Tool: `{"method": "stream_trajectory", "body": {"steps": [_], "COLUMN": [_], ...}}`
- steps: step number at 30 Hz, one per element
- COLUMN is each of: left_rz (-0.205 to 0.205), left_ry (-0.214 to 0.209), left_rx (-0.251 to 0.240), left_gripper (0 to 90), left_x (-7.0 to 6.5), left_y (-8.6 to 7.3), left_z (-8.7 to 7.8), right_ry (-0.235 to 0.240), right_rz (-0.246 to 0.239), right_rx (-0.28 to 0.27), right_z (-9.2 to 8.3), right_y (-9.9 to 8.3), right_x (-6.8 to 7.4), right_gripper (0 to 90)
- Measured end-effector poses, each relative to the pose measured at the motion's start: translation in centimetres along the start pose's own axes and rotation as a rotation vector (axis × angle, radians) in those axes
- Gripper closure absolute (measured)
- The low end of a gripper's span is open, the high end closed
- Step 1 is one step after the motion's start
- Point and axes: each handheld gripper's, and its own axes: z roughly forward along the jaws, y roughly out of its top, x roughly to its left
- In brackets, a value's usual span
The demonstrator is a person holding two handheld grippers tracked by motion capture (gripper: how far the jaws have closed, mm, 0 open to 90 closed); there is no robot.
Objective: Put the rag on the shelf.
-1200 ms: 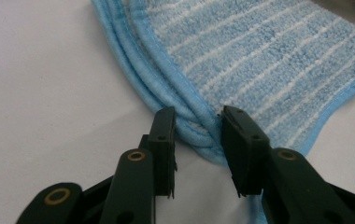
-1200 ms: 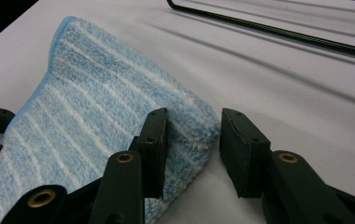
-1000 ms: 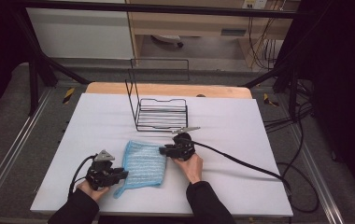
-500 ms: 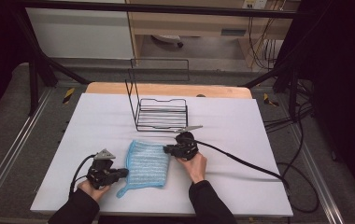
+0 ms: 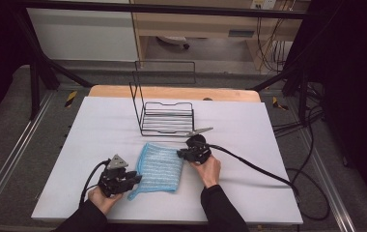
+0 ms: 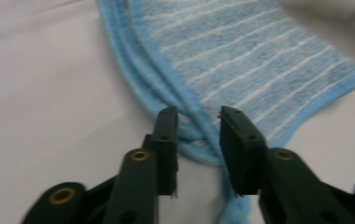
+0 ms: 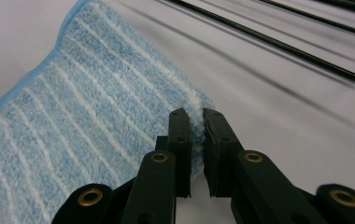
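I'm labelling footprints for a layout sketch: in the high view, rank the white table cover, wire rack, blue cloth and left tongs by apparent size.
1. White table cover
2. Wire rack and blue cloth: alike in footprint, so unranked
3. Left tongs

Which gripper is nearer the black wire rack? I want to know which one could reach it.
Right. The right gripper sits just in front of the wire rack, clamped on the blue cloth. The left gripper is farther back, at the cloth's near-left edge.

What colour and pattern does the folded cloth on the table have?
The cloth is light blue with thin white stripes and a plain blue border; the left gripper view shows it best.
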Motion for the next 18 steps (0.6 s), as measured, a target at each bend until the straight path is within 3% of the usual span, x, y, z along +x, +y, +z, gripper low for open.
{"method": "stream_trajectory", "body": {"steps": [3, 5, 8, 9, 11, 14, 18], "left_rz": [-0.007, -0.002, -0.016, -0.028, -0.033, -0.037, -0.043], "left_ry": [-0.009, -0.012, -0.025, -0.052, -0.061, -0.068, -0.074], "left_rx": [0.027, 0.042, 0.045, 0.048, 0.045, 0.048, 0.051], "left_gripper": [56.4, 57.4, 62.4, 65.6, 72.3, 77.8, 83.7], "left_x": [0.0, -0.1, 0.1, 0.2, 0.1, 0.1, 0.0], "left_y": [-0.2, -0.2, -0.3, -0.3, -0.4, -0.3, -0.3], "left_z": [0.5, 0.8, 0.9, 0.9, 1.0, 1.1, 1.1], "right_ry": [-0.015, -0.024, -0.003, 0.006, 0.019, 0.054, 0.105], "right_rz": [-0.006, -0.005, 0.002, -0.001, -0.020, -0.036, -0.047], "right_rx": [-0.016, -0.028, -0.052, -0.049, -0.055, -0.058, -0.033], "right_z": [0.4, 0.3, -0.7, -1.1, -2.1, -3.3, -3.7], "right_y": [-0.1, -0.3, -0.8, -1.1, -2.0, -3.7, -5.2], "right_x": [-0.1, 0.2, 0.6, 0.8, 1.4, 2.6, 4.0], "right_gripper": [78.9, 70.7, 56.5, 53.4, 48.1, 47.7, 49.8]}}
